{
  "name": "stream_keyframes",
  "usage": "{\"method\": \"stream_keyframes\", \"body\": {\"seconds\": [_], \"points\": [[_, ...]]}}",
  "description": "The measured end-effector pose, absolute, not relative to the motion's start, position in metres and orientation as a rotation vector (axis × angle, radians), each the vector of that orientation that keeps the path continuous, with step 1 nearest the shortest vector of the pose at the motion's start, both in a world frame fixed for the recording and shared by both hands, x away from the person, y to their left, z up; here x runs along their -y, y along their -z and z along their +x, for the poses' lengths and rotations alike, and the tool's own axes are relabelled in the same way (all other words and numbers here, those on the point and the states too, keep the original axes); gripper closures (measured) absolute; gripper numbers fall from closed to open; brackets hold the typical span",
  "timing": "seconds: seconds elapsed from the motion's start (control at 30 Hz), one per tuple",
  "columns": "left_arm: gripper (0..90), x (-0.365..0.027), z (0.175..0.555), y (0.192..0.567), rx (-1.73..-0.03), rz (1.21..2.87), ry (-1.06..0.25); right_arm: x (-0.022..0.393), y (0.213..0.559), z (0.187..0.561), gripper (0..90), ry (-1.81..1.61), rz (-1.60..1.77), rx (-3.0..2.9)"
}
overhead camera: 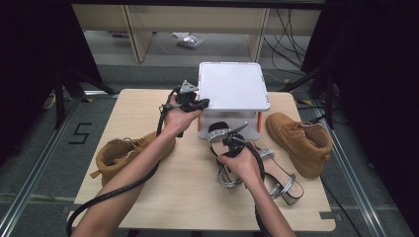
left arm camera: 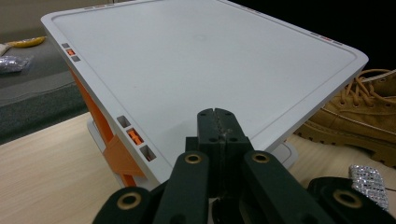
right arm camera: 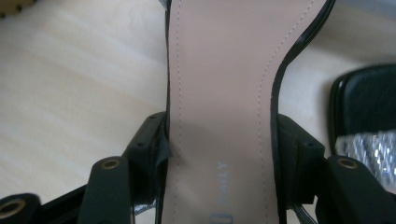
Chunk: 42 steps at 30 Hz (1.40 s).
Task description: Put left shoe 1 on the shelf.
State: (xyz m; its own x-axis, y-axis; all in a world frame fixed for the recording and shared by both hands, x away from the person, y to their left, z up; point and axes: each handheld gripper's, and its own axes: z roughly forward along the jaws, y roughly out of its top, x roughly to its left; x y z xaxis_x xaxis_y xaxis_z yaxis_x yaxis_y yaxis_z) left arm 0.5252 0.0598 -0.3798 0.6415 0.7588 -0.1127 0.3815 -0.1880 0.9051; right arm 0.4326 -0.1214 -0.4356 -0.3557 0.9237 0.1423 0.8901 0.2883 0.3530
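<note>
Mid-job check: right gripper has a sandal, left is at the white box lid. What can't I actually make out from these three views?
- Inside of the white box: high view, its lid covers it.
- Held sandal: right gripper view, toe and heel cut by frame edges.
- Left boot: high view, partly behind the left forearm.
- Left gripper fingers shut; contact with the lid unclear.

Both forearms come in from below, bare, the left reaching farther forward than the right. The left claw (overhead camera: pixel 200 102) has its jaws pressed together with nothing between them, tips pointing ahead and rightward. The right claw (overhead camera: pixel 231 139) stands wide, its pads apparently pressing both edges of a sandal (right arm camera: pixel 224 93), the hand wrapped behind it.
</note>
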Motion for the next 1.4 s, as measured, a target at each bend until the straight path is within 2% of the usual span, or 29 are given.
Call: {"method": "stream_keyframes", "body": {"seconds": [0.57, 1.13, 1.2, 1.27, 1.4], "points": [[89.7, -0.060, 0.525, 0.380, -0.919, 1.801, -0.440, 0.099, 0.448, 0.481, 43.3, -0.581, 1.837, -2.367], [89.8, -0.060, 0.526, 0.380, -0.918, 1.800, -0.438, 0.088, 0.463, 0.496, 43.0, -0.514, 1.859, -2.359], [89.8, -0.060, 0.526, 0.380, -0.918, 1.802, -0.439, 0.092, 0.465, 0.499, 42.9, -0.509, 1.743, -2.394], [89.8, -0.060, 0.525, 0.380, -0.919, 1.800, -0.439, 0.087, 0.463, 0.496, 41.8, -0.492, 1.803, -2.357], [89.8, -0.060, 0.526, 0.380, -0.918, 1.798, -0.438, 0.086, 0.456, 0.492, 31.6, -0.547, 1.770, -2.327]]}}
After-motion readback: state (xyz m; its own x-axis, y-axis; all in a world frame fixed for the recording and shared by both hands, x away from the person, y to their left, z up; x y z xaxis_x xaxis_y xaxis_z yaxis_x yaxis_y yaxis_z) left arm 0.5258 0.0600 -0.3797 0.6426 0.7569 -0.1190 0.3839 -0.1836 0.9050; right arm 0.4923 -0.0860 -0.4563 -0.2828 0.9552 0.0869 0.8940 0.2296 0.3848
